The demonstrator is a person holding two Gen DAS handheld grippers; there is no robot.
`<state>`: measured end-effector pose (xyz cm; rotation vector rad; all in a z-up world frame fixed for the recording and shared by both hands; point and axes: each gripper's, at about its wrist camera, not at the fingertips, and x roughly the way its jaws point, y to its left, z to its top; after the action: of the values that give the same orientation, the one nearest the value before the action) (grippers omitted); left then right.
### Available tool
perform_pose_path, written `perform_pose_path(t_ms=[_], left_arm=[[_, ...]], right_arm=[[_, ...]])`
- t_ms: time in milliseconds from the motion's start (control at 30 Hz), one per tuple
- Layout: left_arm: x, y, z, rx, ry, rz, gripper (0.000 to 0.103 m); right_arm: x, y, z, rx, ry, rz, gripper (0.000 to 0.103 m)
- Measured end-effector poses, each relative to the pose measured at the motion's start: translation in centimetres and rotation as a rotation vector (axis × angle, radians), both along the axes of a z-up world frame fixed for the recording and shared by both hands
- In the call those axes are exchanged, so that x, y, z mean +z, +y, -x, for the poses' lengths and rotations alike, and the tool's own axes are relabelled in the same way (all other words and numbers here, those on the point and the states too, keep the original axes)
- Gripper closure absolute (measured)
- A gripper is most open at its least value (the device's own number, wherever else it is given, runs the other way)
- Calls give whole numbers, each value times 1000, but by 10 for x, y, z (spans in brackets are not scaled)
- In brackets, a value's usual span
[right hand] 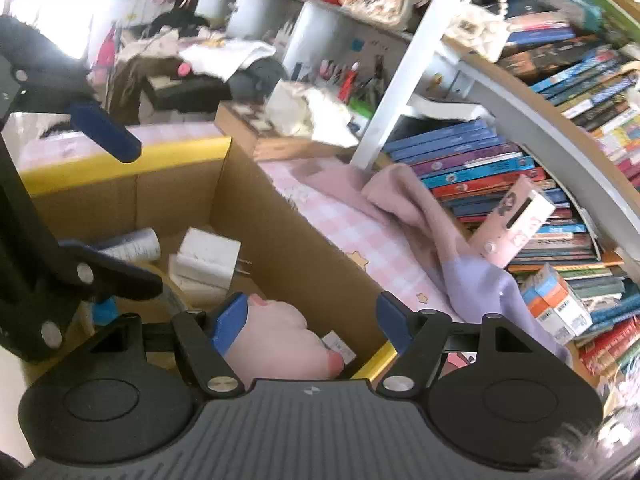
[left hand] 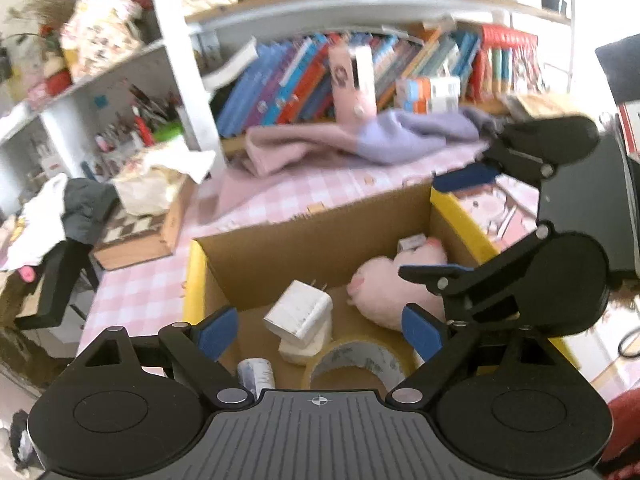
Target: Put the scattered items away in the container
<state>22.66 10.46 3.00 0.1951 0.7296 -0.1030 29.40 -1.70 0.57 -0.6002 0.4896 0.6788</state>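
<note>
An open cardboard box [left hand: 304, 236] with yellow-edged flaps stands on the pink checked table. Inside lie a white charger plug [left hand: 299, 309], a tape roll [left hand: 360, 364], a pink plush toy [left hand: 384, 284] and a small white cylinder [left hand: 256, 374]. My left gripper [left hand: 320, 332] is open and empty over the box's near side. My right gripper [right hand: 308, 320] is open and empty over the box's corner, above the plush [right hand: 276, 340]; it also shows in the left wrist view [left hand: 452, 224]. The plug [right hand: 208, 260] and box wall [right hand: 280, 252] show in the right wrist view.
A pink and lilac cloth [left hand: 360, 140] lies on the table [left hand: 280, 196] behind the box, in front of a bookshelf [left hand: 360, 76]. A wooden box with a cloth bag [left hand: 148, 224] sits at the left. A black device [left hand: 592, 208] stands right of the box.
</note>
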Motion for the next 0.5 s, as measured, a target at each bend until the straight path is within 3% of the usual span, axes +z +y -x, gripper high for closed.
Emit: perform_pose_path(t_ms=[300,500], left_arm=[[27,-3,59,84,-159,52,12],[38,1,105,135,-250,126,12]], right_arm=[[31,-27,52,-81,-57,-158,33],[50,-52,101,-165,-121,-276,33]])
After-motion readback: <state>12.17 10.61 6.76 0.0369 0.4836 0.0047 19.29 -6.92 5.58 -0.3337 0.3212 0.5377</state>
